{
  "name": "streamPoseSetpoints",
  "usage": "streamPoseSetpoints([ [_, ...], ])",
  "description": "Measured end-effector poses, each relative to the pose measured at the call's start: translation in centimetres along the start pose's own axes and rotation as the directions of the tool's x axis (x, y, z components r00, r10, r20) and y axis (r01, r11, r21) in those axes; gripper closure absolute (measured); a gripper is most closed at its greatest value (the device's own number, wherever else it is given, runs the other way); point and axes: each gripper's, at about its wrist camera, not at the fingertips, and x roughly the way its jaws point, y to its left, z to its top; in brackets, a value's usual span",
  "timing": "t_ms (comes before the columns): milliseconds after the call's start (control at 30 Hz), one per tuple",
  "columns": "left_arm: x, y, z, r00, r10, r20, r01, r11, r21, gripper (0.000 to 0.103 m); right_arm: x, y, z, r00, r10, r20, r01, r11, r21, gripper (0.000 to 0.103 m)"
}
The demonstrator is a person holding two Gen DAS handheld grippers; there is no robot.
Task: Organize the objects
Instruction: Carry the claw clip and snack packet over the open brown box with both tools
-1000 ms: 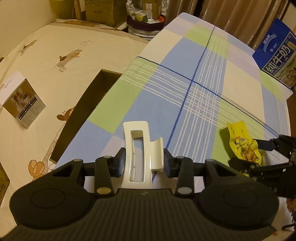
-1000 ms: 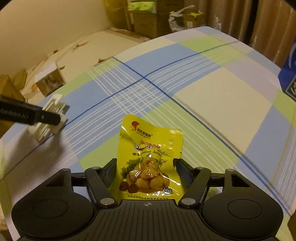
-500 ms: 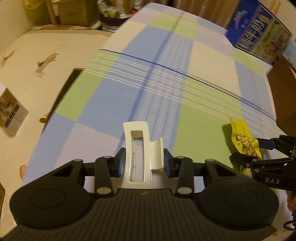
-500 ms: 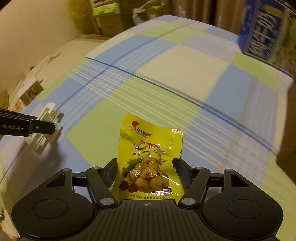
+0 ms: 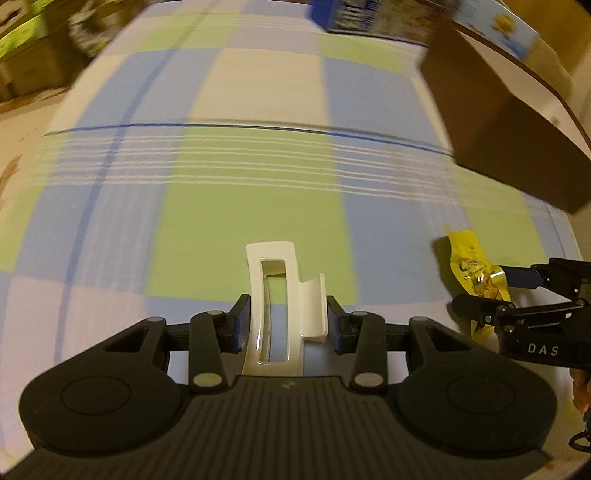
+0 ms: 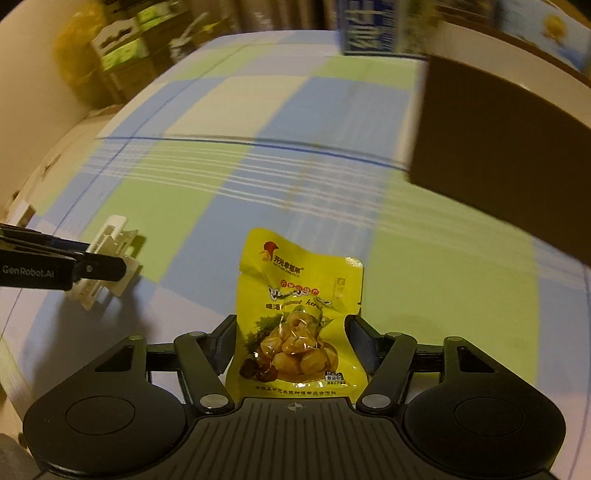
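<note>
A white plastic hair claw clip [image 5: 275, 306] sticks out forward from my left gripper [image 5: 285, 321], which is shut on it above the checked cloth. From the right wrist view the same clip [image 6: 110, 258] shows at the left, held by the left gripper [image 6: 96, 267]. My right gripper [image 6: 290, 343] is shut on a yellow snack packet [image 6: 295, 321] with chestnuts pictured on it. In the left wrist view the packet [image 5: 476, 273] hangs at the right edge in the right gripper [image 5: 480, 291]. Both items are lifted off the cloth.
A dark brown open cardboard box [image 5: 506, 122] [image 6: 509, 147] stands at the right on the blue, green and cream checked cloth [image 5: 258, 166]. A blue milk carton [image 6: 373, 29] stands at the far edge. Boxes [image 6: 122, 51] are stacked beyond the left side.
Both grippers have swung to the right with their items still held. The brown box has come into view at the right, and the bed at the left has dropped out of view.
</note>
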Motion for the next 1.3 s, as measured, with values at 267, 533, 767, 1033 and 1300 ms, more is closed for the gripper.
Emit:
streamPoseSetpoints([
  [267, 0.7, -7.0, 0.6, 0.997, -0.069, -0.021, 0.072, 0.987, 0.145, 0.067, -4.0, -5.1, -2.3, 0.998, -0.048, 0.029, 0.044, 0.993, 0.109, 0.044],
  [533, 0.6, -12.0, 1.8, 0.993, -0.116, -0.022, 0.118, 0.967, 0.226, 0.067, -7.3, -8.9, -2.8, 0.995, -0.069, 0.065, 0.058, 0.984, 0.169, 0.044],
  [767, 0.3, -15.0, 3.0, 0.99, -0.142, -0.01, 0.139, 0.956, 0.26, 0.067, -9.9, -11.0, -2.4, 0.991, -0.079, 0.107, 0.059, 0.982, 0.178, 0.044],
  [1033, -0.8, -18.0, 5.3, 0.983, -0.181, 0.034, 0.165, 0.948, 0.272, 0.067, -11.8, -13.3, -0.6, 0.984, -0.084, 0.16, 0.054, 0.981, 0.184, 0.044],
  [1300, -2.5, -21.1, 8.8, 0.967, -0.23, 0.112, 0.191, 0.94, 0.283, 0.067, -14.5, -15.9, 2.1, 0.968, -0.078, 0.237, 0.038, 0.985, 0.168, 0.044],
])
